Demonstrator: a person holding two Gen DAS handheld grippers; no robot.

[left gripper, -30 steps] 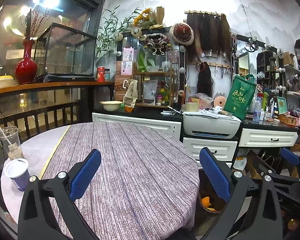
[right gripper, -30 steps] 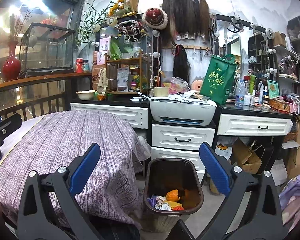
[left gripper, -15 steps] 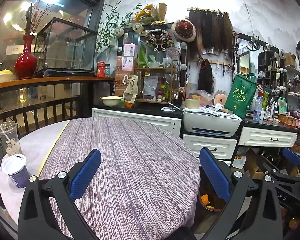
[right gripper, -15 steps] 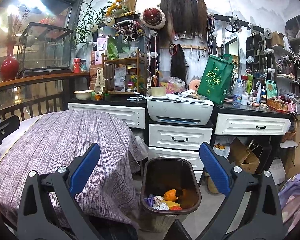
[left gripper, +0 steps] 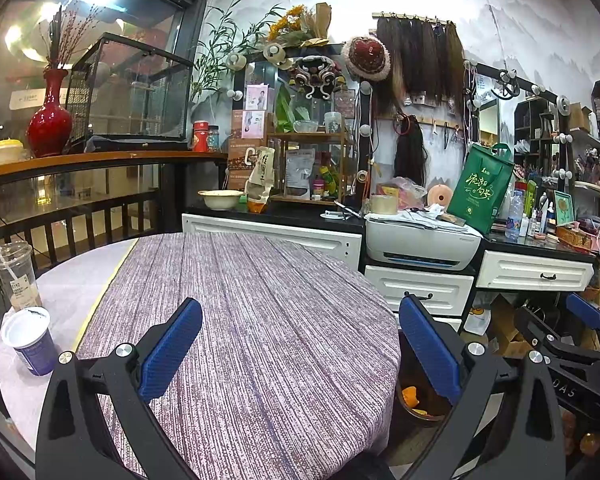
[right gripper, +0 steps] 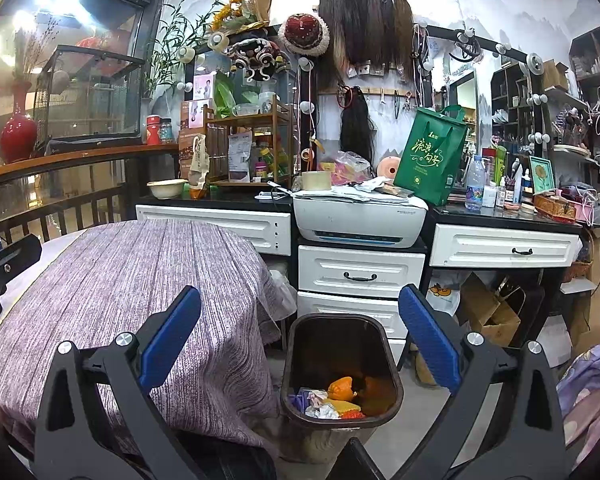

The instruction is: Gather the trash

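Observation:
A blue paper cup (left gripper: 29,344) with a white lid stands at the left edge of the round table (left gripper: 251,304), beside a clear plastic cup (left gripper: 15,276) with a straw. My left gripper (left gripper: 300,350) hovers open over the purple cloth, to the right of both cups, holding nothing. A dark trash bin (right gripper: 340,364) sits on the floor by the table's right side, holding crumpled paper and orange scraps. My right gripper (right gripper: 300,338) hangs open above the bin with nothing in it. It also shows at the right edge of the left wrist view as the right gripper (left gripper: 572,344).
White drawers (right gripper: 360,276) and a printer (right gripper: 360,220) stand behind the bin. A cluttered black counter (left gripper: 267,212) runs along the wall. Cardboard boxes (right gripper: 492,312) lie under the right desk. A railing (left gripper: 79,216) borders the table's left side.
Both views have shifted slightly: the cups and table sit a little lower in the left wrist view, the bin a little lower in the right. Both grippers stay open and empty.

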